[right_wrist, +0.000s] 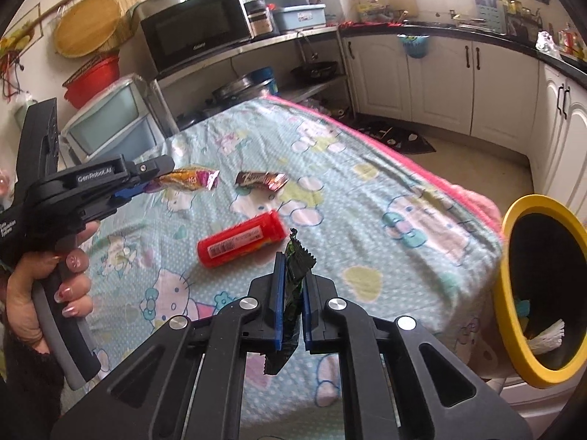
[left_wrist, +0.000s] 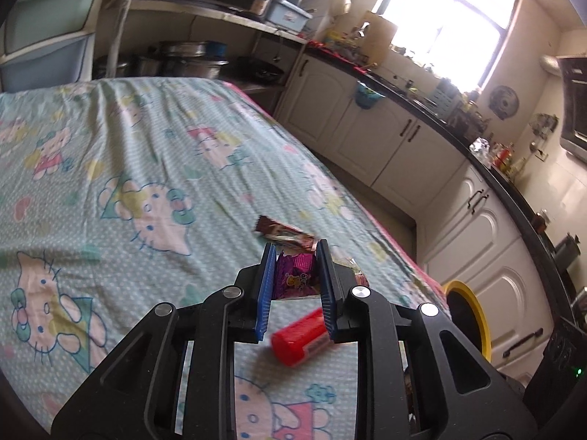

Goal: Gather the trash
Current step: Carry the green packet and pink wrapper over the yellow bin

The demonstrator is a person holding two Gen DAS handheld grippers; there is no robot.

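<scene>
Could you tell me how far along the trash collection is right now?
Done: the yellow bin already holds some scraps. In hand: the left gripper is shut on a purple wrapper, and the right gripper is shut on a dark green wrapper; neither is over the bin yet. Left: a brown wrapper and a red tube on the table.

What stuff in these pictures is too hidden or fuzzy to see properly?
- Round yellow-rimmed bin: right wrist view, dark inside, so most of its contents are hidden.
- Red plastic tube: left wrist view, blurred and partly behind the left claw, label unreadable.
- Purple wrapper: same view, claw pads cover its sides.
</scene>
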